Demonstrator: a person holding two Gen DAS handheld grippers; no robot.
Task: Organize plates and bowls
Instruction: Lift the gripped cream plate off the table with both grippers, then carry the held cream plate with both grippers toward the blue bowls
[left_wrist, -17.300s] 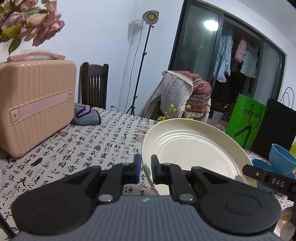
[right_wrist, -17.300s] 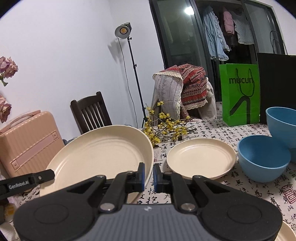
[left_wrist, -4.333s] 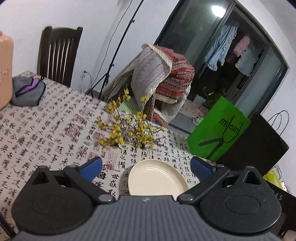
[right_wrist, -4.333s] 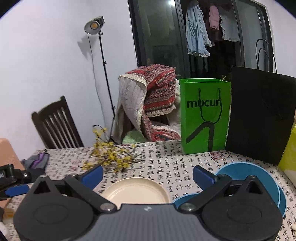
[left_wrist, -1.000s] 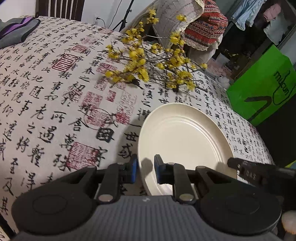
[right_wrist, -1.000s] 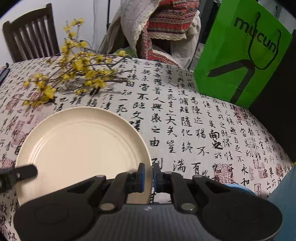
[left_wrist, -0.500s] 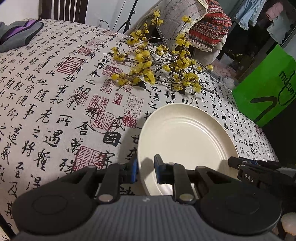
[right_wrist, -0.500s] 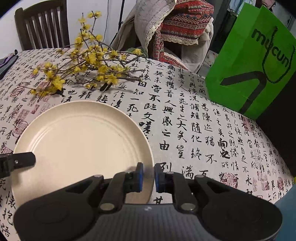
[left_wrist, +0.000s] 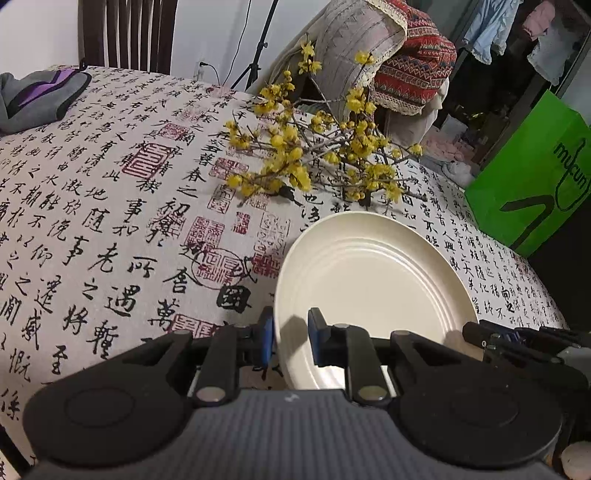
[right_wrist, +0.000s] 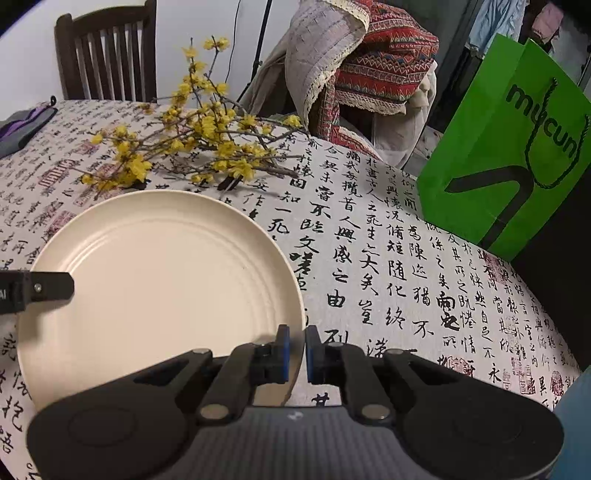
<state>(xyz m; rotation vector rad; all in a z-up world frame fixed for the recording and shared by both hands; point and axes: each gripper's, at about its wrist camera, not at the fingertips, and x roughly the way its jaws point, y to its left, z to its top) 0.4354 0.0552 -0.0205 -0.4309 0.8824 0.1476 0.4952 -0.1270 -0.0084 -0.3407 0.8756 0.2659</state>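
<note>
Gripping: my left tongs (left_wrist: 290, 341) and right tongs (right_wrist: 297, 354) clamp opposite rims of cream plate (left_wrist: 373, 291).
Plate: empty, over tabletop (left_wrist: 110, 206).

Soft, even indoor light fills both views. The cream plate (left_wrist: 373, 280) is the brightest surface, without glare, and short shadows of the gripper fingers fall on its near rim. Beyond the plate the doorway is dark. Fisheye bending curves the tablecloth (right_wrist: 388, 240) edges; focus stays sharp.

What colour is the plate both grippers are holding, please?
Cream plate, plain with faint rings; clearest in the right wrist view.
</note>
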